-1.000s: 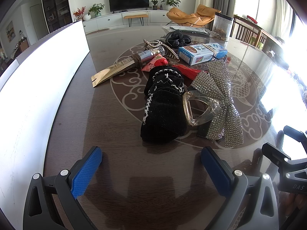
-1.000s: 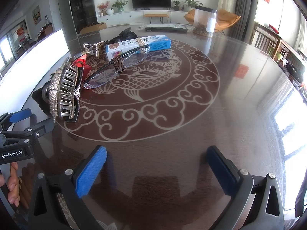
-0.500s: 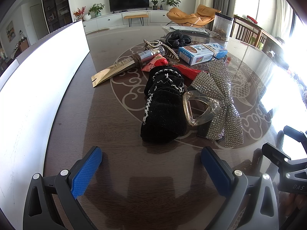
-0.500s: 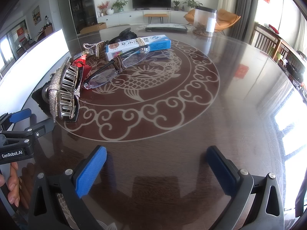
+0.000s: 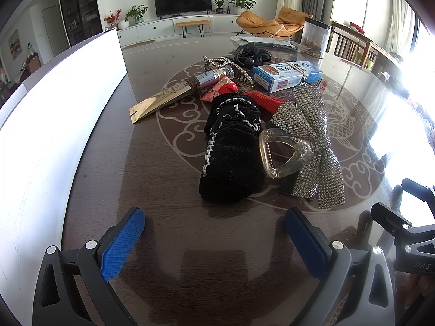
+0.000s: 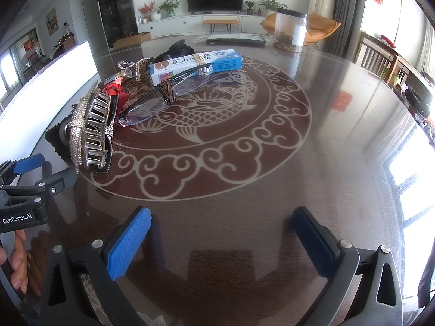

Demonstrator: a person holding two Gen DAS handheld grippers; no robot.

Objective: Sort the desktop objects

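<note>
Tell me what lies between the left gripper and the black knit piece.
Nothing visible does. The left gripper is open above bare table, and the black knit piece lies straight ahead of it. The clear hair clip and the rhinestone bow sit against the knit's right side, outside that path.

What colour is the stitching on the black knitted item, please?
White, zigzagging along the edges of the black knitted item; the left wrist view shows it best.

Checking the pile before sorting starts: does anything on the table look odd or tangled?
Yes. The glasses have a brown hair tie wound around their middle, and one arm rests on the blue box. A clear hair clip leans on the black cloth roll and the sparkly bow. Nothing looks spilled or broken.
</note>
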